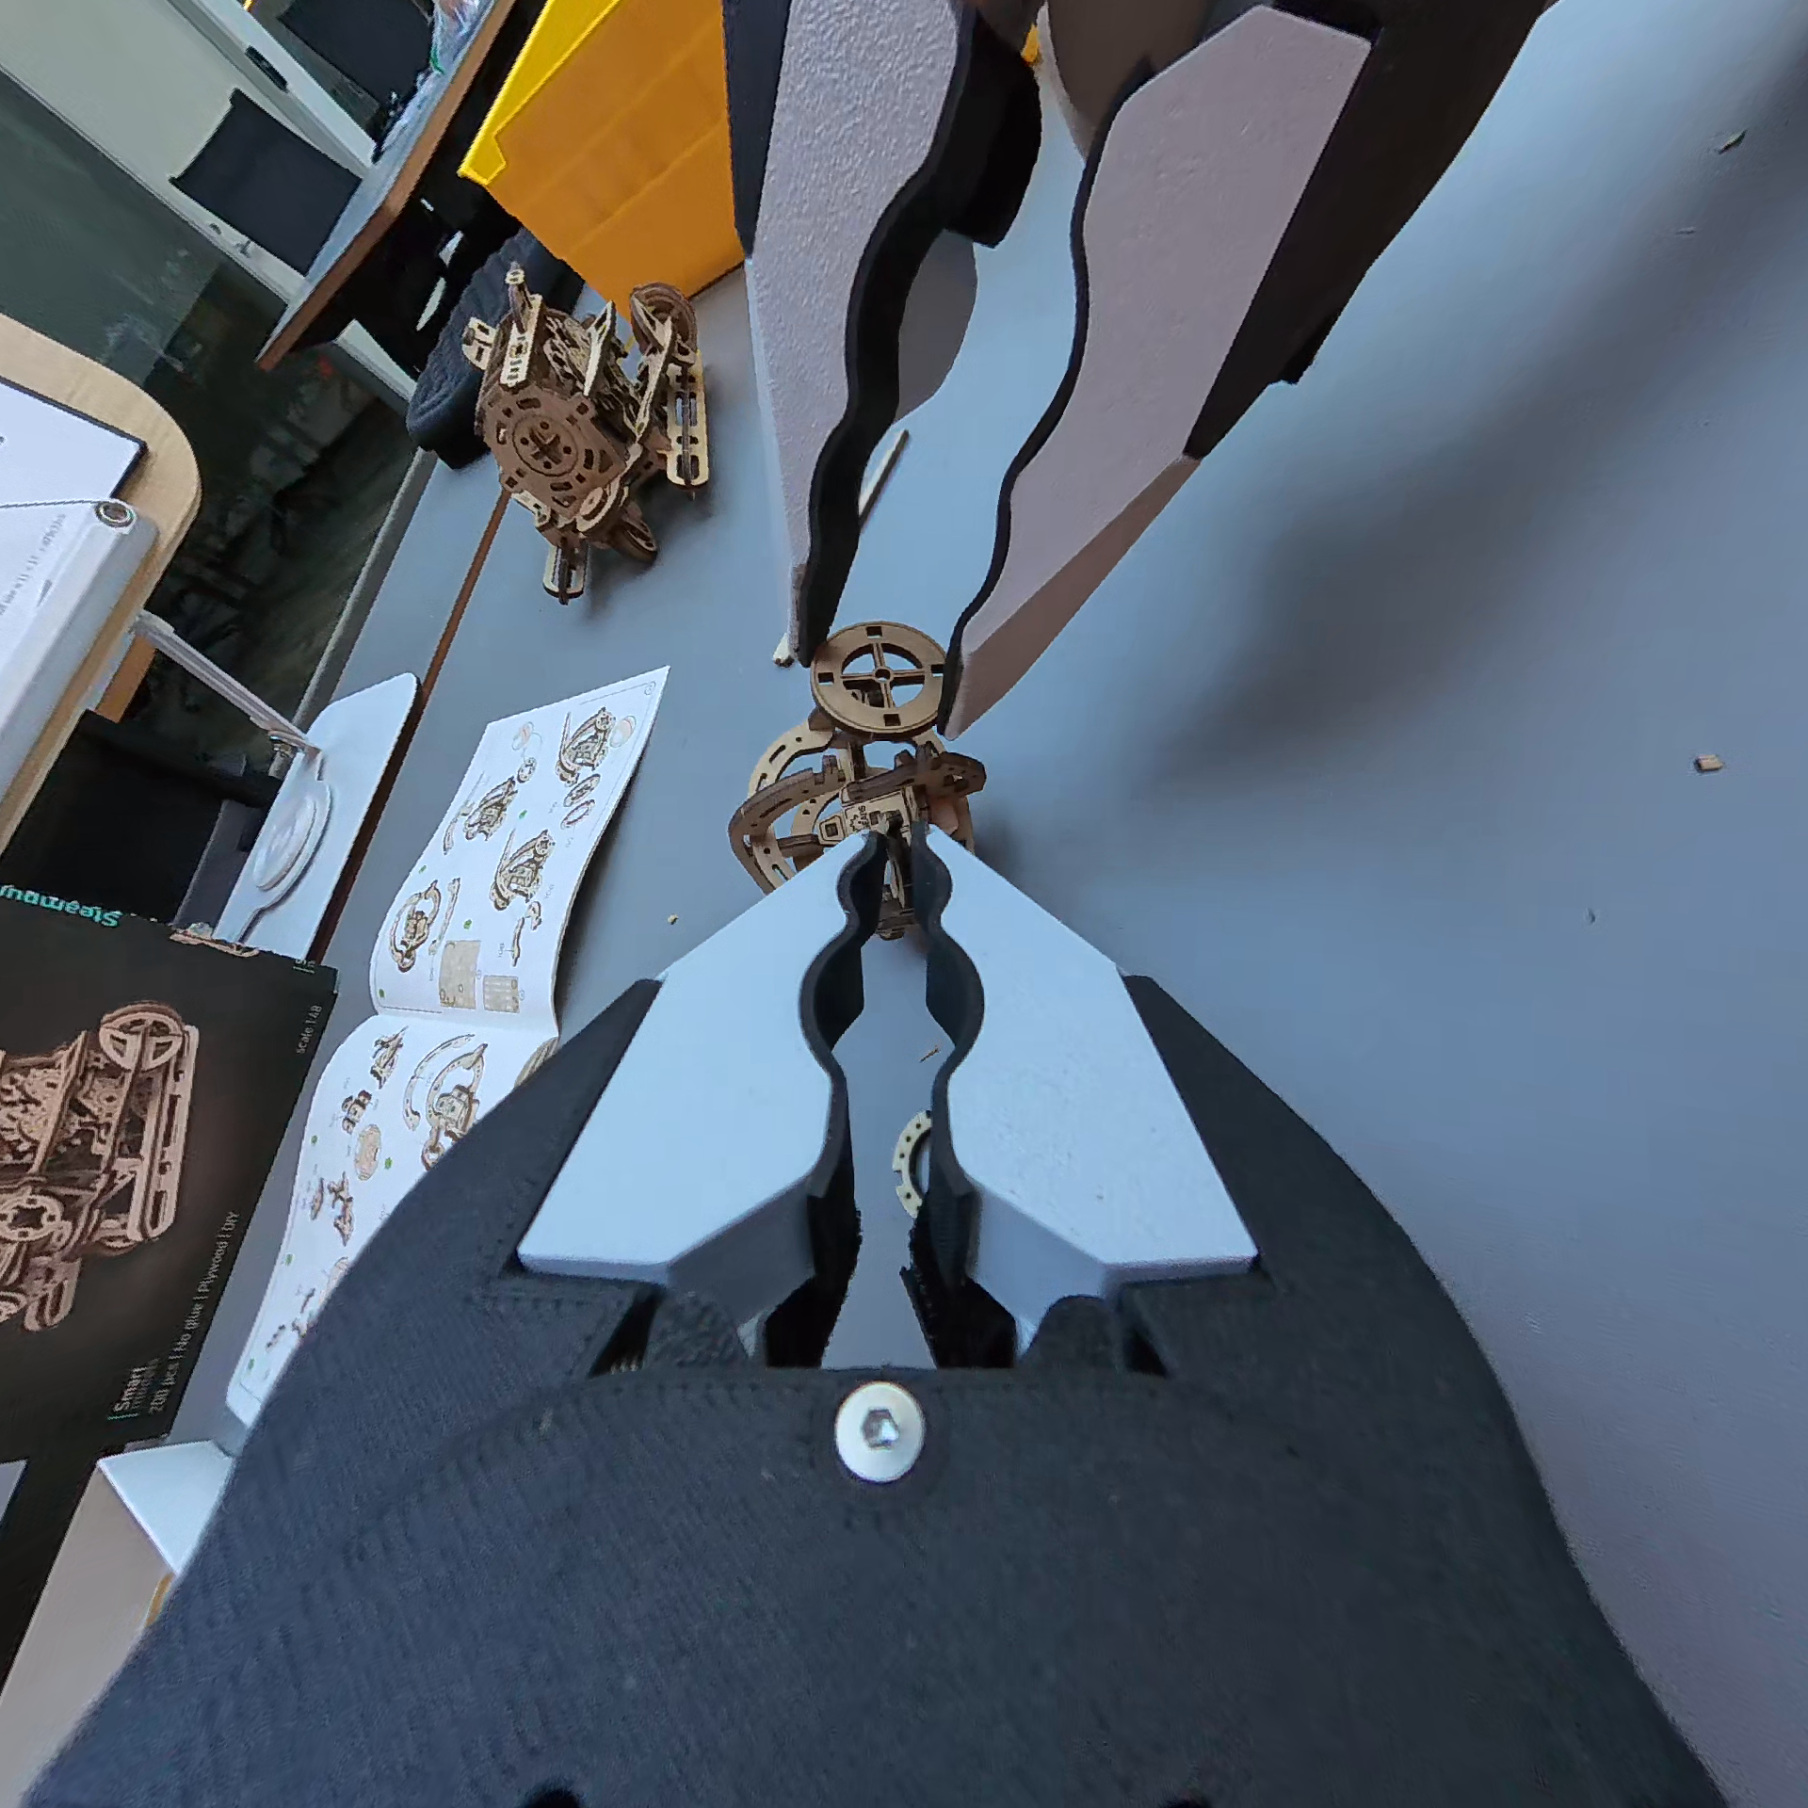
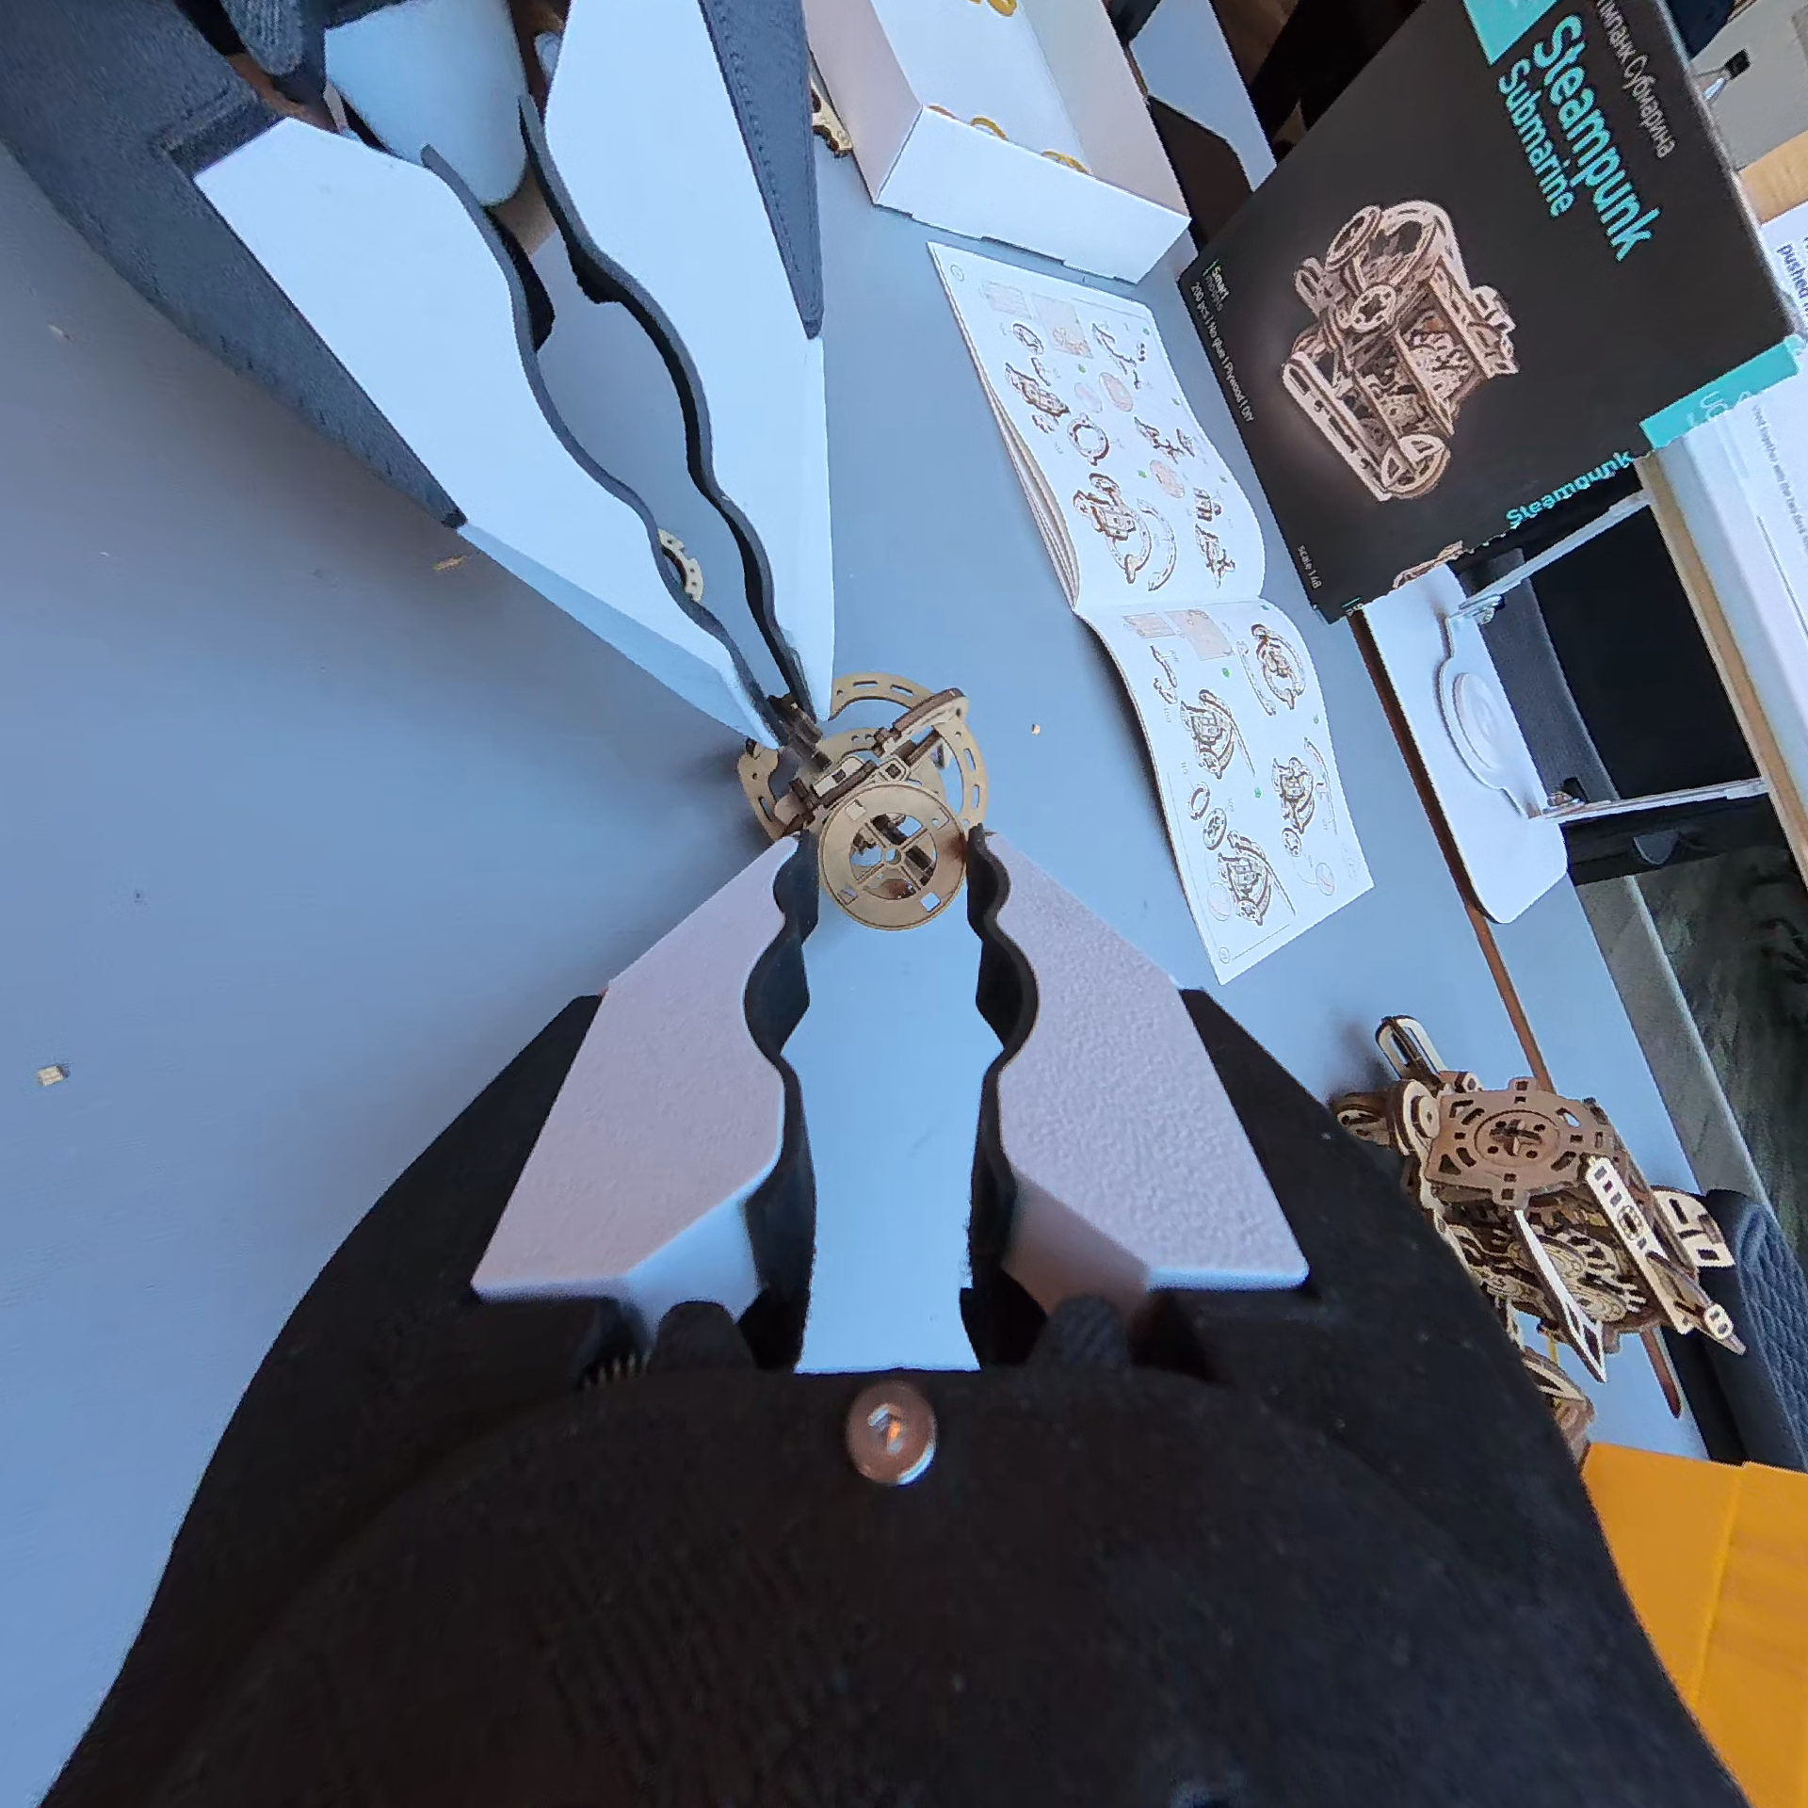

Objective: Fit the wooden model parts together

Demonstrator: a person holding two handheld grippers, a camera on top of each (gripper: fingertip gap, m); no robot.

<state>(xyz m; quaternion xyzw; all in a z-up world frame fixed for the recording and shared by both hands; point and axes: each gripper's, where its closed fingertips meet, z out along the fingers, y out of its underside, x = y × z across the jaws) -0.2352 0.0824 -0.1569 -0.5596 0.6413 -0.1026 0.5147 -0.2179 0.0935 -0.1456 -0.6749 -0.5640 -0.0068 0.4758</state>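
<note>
Wooden model parts meet above a matte grey table (image 1: 1468, 685): a laser-cut plywood sub-assembly of curved, slotted rings (image 1: 851, 812) joined to a flat spoked disc (image 1: 881, 678). The left gripper (image 1: 892, 843), white fingers lined with wavy black foam, is pinched nearly closed on a thin tab of the ring piece. The right gripper (image 2: 890, 851) holds its jaws narrowly apart, their tips clamping the disc's rim on both sides. Nearby lie an open instruction booklet (image 2: 1174, 587), a dark glossy kit box (image 2: 1468, 293), a finished wooden model (image 1: 577, 430) and a loose curved part (image 1: 912, 1159). A yellow bin (image 1: 616, 147) sits behind; its contents cannot be seen.
</note>
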